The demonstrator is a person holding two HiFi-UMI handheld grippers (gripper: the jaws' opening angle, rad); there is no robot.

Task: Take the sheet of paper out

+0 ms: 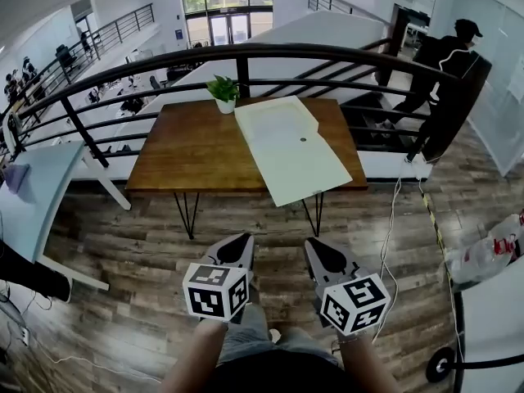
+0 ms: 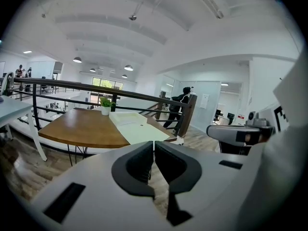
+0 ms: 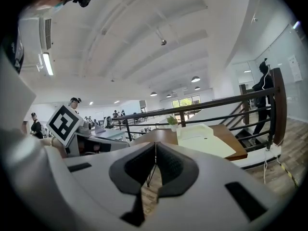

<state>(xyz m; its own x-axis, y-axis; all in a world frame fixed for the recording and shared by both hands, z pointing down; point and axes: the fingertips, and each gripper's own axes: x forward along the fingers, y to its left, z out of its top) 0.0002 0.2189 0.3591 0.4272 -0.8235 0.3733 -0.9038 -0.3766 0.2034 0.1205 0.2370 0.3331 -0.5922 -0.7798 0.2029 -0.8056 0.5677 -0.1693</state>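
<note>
Nearest me, the left gripper [image 1: 243, 240] and right gripper [image 1: 316, 246] hang side by side over the plank floor [image 1: 123, 244], each with its jaws closed on nothing, well short of the worktop [image 1: 180, 150]. On the worktop's right half lies a pale flat folder [image 1: 295, 150], its near corner jutting past the front edge. I cannot pick out the sheet of paper itself from it. Beyond, a small potted plant [image 1: 224, 91] stands by the curved railing [image 1: 327, 53], whose end post partly hides a person in dark clothes [image 1: 458, 51].
</note>
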